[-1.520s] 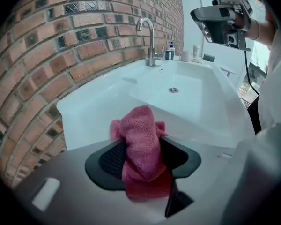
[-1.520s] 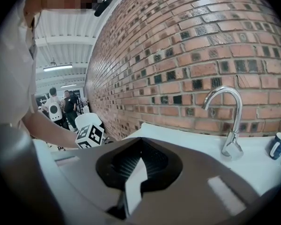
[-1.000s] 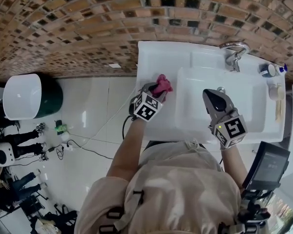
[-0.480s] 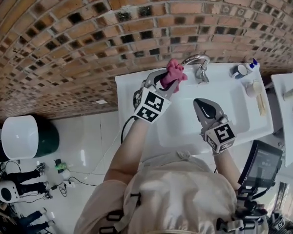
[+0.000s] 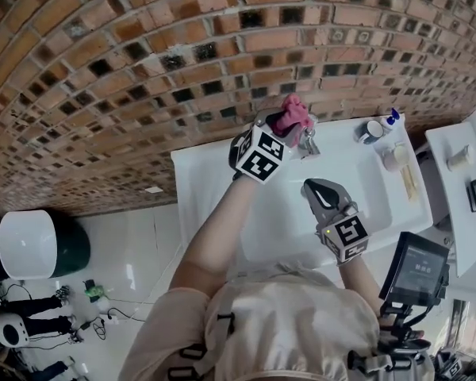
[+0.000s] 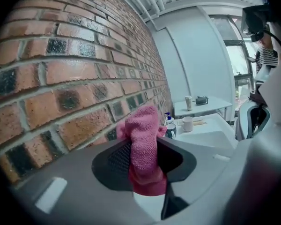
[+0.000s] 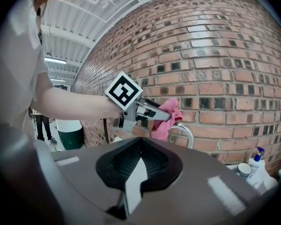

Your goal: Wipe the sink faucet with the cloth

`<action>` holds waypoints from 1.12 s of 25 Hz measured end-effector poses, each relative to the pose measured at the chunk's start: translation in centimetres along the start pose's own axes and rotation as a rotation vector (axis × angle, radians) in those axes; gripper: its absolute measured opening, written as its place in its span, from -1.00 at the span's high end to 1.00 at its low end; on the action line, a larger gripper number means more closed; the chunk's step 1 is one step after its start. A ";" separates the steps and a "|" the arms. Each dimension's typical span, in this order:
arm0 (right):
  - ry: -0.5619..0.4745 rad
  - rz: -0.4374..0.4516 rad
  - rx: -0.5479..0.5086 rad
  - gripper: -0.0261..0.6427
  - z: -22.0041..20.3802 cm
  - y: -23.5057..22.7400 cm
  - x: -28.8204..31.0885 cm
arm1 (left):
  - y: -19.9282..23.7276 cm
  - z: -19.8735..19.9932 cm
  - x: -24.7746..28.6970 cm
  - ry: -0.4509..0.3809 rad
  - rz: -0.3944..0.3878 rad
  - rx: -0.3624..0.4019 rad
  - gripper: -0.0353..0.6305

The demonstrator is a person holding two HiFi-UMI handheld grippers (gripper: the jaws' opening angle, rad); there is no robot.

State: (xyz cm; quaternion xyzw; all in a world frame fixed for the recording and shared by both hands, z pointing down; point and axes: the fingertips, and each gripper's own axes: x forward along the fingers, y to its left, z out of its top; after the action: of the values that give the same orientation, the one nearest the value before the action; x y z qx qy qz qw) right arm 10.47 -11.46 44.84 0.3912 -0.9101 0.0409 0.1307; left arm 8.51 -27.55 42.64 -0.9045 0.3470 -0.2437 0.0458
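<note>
Before the brick wall [image 5: 143,54], the left gripper [image 5: 279,127] pinches a pink cloth [image 6: 144,144] at the faucet [image 7: 189,131] on the sink's [image 5: 214,189] far edge. Nearer, the right gripper [image 5: 317,189] is closed, empty.

A pink cloth [image 5: 292,116] is held in the tips of the left gripper [image 5: 284,124], up close to the brick wall [image 5: 143,70]. The cloth is seen right at the top of the faucet [image 5: 310,143], which is partly hidden by it. The right gripper [image 5: 316,187] is held over the white sink [image 5: 202,182], with its jaws together and nothing in them. A cup [image 5: 370,131] and a small bottle [image 5: 391,118] are seen on the sink's right side.
</note>
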 end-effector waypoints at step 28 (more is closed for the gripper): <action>0.002 -0.013 -0.013 0.94 0.1 -2.8 2.9 | 0.5 -1.2 0.1 -0.081 0.030 -0.139 0.47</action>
State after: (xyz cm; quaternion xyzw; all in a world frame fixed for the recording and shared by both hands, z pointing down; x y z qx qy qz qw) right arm 10.55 -15.47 45.41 0.3964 -0.9076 0.0346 0.1342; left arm 7.75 -27.93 43.61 -0.9093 0.3743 -0.1817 0.0006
